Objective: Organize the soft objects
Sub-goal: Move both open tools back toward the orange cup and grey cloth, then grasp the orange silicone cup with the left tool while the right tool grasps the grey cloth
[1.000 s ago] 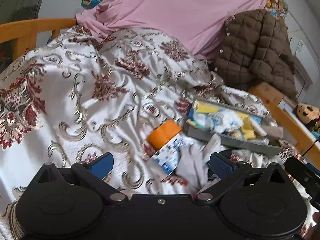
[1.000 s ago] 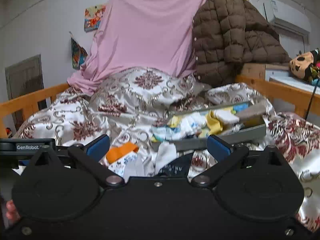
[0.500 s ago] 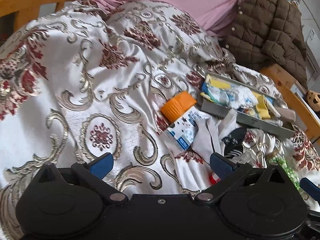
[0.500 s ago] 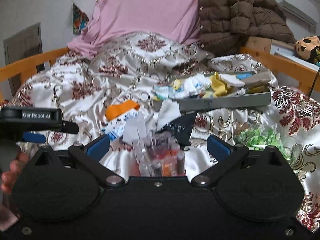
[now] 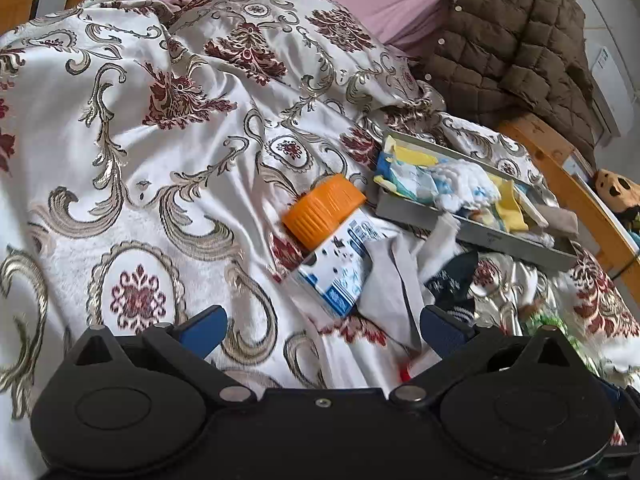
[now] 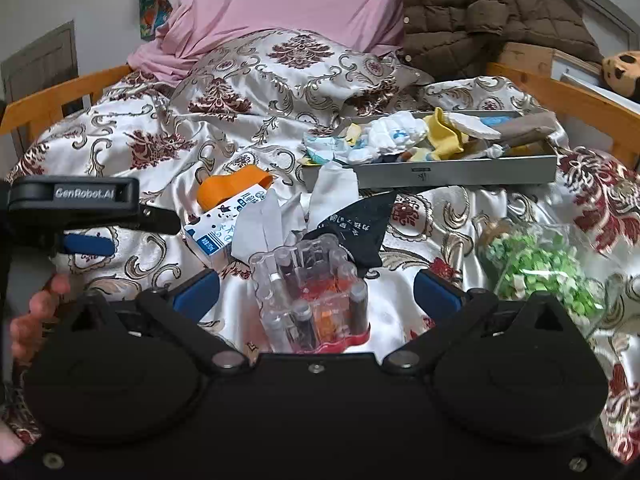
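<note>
A grey tray [image 5: 472,230] [image 6: 460,170] on the patterned bedspread holds several folded socks and cloths in white, blue and yellow. Loose grey-white socks [image 5: 396,276] [image 6: 268,224] and a black sock [image 5: 456,276] [image 6: 356,224] lie in front of it, beside a jar with an orange lid [image 5: 324,208] [image 6: 230,190]. My left gripper [image 5: 320,326] is open and empty, just short of the grey socks; it also shows at the left of the right wrist view [image 6: 86,244]. My right gripper [image 6: 316,292] is open and empty, with a clear plastic vial rack [image 6: 312,296] between its fingers.
A clear bag of green bits [image 6: 544,268] lies at the right. A brown quilted jacket [image 5: 516,48] and pink cloth [image 6: 288,0] pile at the bed's head. Wooden bed rails [image 6: 568,100] run along both sides. A plush toy [image 6: 622,70] sits beyond the right rail.
Both grippers have tilted down and moved forward toward the loose socks. The vial rack and the bag of green bits have come into the right wrist view. Both stay open.
</note>
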Tool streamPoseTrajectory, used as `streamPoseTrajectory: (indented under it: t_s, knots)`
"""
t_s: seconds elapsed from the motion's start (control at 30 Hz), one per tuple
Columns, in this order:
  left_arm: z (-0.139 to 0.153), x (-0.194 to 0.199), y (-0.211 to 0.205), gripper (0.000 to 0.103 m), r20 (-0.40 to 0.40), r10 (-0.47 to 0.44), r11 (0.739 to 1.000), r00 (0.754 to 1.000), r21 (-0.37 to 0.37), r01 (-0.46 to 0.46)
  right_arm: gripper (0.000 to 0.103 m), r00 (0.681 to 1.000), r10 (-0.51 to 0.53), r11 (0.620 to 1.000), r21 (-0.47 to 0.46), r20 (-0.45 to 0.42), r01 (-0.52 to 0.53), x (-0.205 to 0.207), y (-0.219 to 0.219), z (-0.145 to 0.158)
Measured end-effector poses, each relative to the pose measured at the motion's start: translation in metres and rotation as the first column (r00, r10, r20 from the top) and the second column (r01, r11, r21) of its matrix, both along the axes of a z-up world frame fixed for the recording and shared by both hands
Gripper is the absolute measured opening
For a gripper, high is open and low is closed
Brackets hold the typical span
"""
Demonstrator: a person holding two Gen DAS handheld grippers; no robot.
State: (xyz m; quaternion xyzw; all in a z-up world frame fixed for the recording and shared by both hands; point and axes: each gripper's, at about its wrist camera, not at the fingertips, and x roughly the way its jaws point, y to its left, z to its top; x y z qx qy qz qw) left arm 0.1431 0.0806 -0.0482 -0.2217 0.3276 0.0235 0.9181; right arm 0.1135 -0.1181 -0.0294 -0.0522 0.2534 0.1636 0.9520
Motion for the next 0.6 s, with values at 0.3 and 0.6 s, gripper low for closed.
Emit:
streamPoseTrajectory:
  t_s: [0.3,0.6]
  knots:
    - [-0.006,0.038,0.024,0.102,0.021,0.03,0.996,0.999,-0.089,-0.028,0.102,0.995,0.084,0.991,-0.113,0.052,-0.078,0.029,0.033,0.001]
    - [-0.019,0.087,0.045,0.102,-0.021,0.012,0.968,1.0,-0.252,-0.016,0.102,0.98,0.199,0.947,-0.262,0.03,-0.184,0.06,0.079,-0.004]
